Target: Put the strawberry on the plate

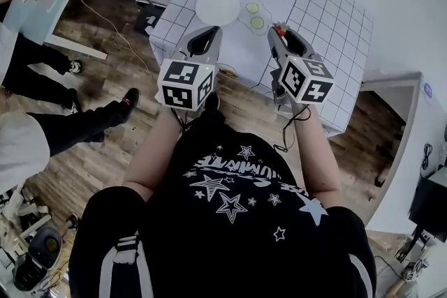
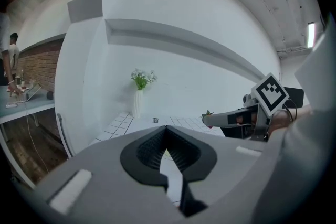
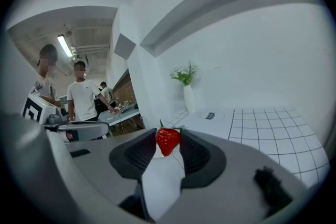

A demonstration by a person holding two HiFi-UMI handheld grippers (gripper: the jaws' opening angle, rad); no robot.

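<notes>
A red strawberry (image 3: 168,142) with green leaves sits pinched between the tips of my right gripper (image 3: 168,136), held in the air above the table. In the head view the strawberry (image 1: 279,30) shows at the tip of the right gripper (image 1: 276,31), to the right of the round white plate (image 1: 217,7). My left gripper (image 1: 212,31) hovers just in front of the plate. Its jaws meet at the tips with nothing between them (image 2: 167,131). The left gripper view also catches the right gripper (image 2: 210,119) with the strawberry (image 2: 208,114) at its end.
The white gridded table (image 1: 328,17) also carries two pale green round items (image 1: 255,16) beside the plate. A white vase with greenery (image 2: 138,93) stands at the table's far edge by the wall. People stand left of the table (image 1: 42,122).
</notes>
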